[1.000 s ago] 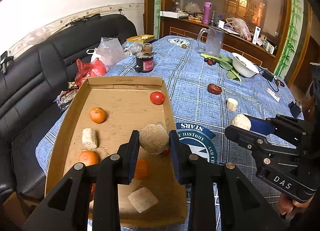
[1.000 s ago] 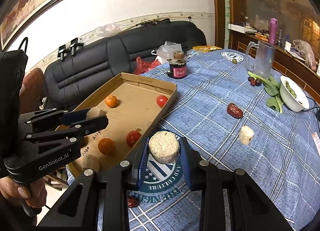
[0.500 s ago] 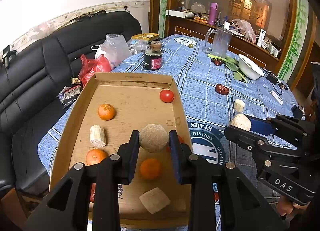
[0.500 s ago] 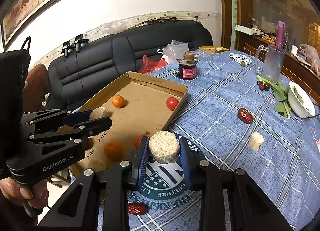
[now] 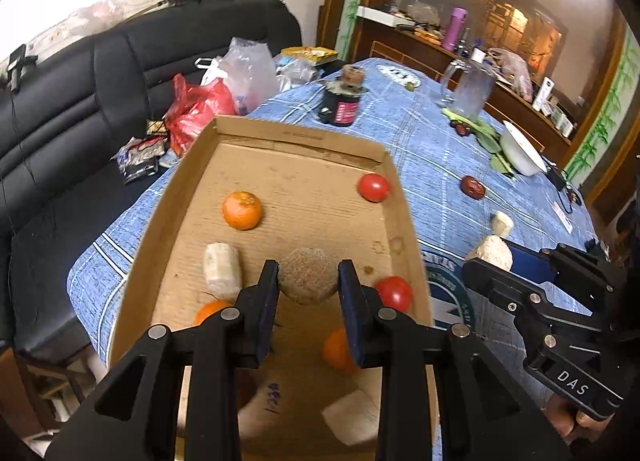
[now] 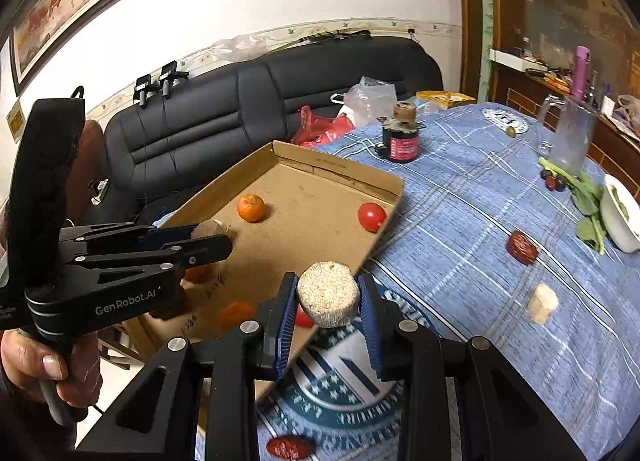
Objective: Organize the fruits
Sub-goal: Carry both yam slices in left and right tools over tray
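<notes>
Clamping: left claw [image 5: 308, 281] on brownish chunk [image 5: 307, 276] | right claw [image 6: 329, 301] on pale, perhaps corn, chunk [image 6: 328, 293]

Cardboard tray [image 5: 192, 189] holds mandarins [image 5: 242, 210], tomatoes [image 5: 373, 187] (scattered); red date [image 5: 473, 186] on tablecloth.

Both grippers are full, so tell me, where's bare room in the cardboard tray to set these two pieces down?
The cardboard tray is barest along its far wall, between the orange and the far tomato. A smaller patch lies by the right wall, between the two tomatoes. The near end is crowded: oranges, the near tomato and pale chunks.
</notes>
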